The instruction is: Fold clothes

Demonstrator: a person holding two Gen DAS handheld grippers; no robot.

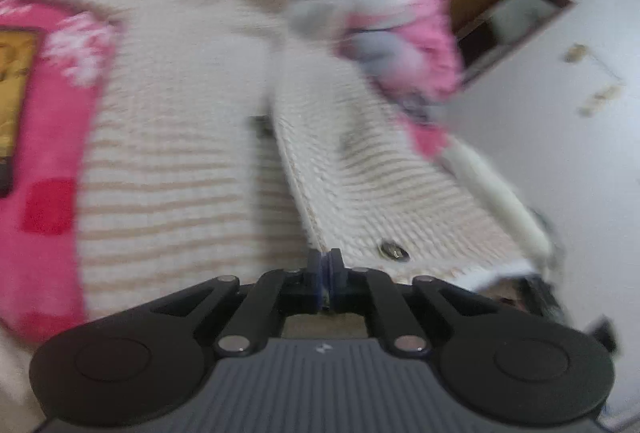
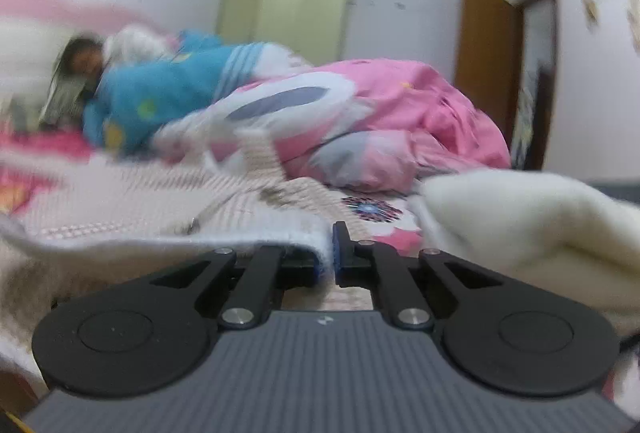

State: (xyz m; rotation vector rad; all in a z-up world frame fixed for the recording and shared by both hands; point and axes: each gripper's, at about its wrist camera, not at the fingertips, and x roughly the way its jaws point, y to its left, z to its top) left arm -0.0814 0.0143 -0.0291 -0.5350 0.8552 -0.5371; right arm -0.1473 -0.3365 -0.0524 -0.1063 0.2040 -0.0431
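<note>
A cream knit cardigan (image 1: 180,153) with thin beige stripes lies spread over the pink bedding, its front panel running from centre toward five o'clock in the left wrist view, a metal snap button (image 1: 394,250) near the hem, whose white edge is lifted.

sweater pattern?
Cream knit sweater with thin beige horizontal stripes; clearest in the left wrist view.

We work over a bed (image 2: 376,211) with a pink patterned sheet. A cream striped knit cardigan (image 1: 172,161) lies spread just ahead of our grippers. Beyond it lie a heaped pink duvet (image 2: 400,113) and a person in blue (image 2: 168,89).
</note>
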